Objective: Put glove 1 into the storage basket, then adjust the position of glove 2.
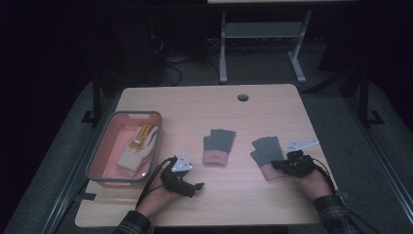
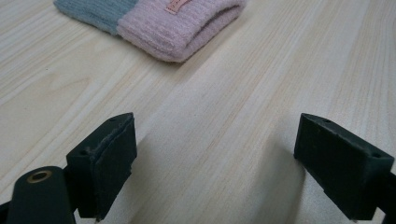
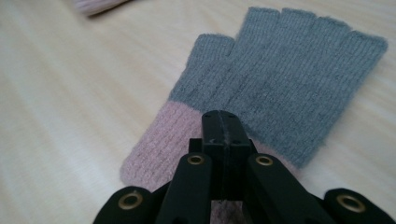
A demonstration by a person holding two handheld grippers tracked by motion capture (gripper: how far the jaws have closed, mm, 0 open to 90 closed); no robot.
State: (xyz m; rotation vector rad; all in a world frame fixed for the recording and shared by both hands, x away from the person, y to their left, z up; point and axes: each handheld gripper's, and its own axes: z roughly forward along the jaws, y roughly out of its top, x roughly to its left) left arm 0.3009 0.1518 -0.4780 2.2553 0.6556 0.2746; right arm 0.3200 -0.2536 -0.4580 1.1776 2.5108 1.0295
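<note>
Now the right gripper point(image 3: 219, 121), jaws pinched shut on the right glove's point(image 1: 267, 155) pink cuff, should drag it gently toward the other glove point(image 1: 219, 146), while the left gripper point(image 2: 219, 163) waits open.

On the table point(image 1: 272, 105), the bin point(image 1: 100, 165) lies left of two gloves point(image 1: 219, 146) point(image 1: 267, 155) side by side.
</note>
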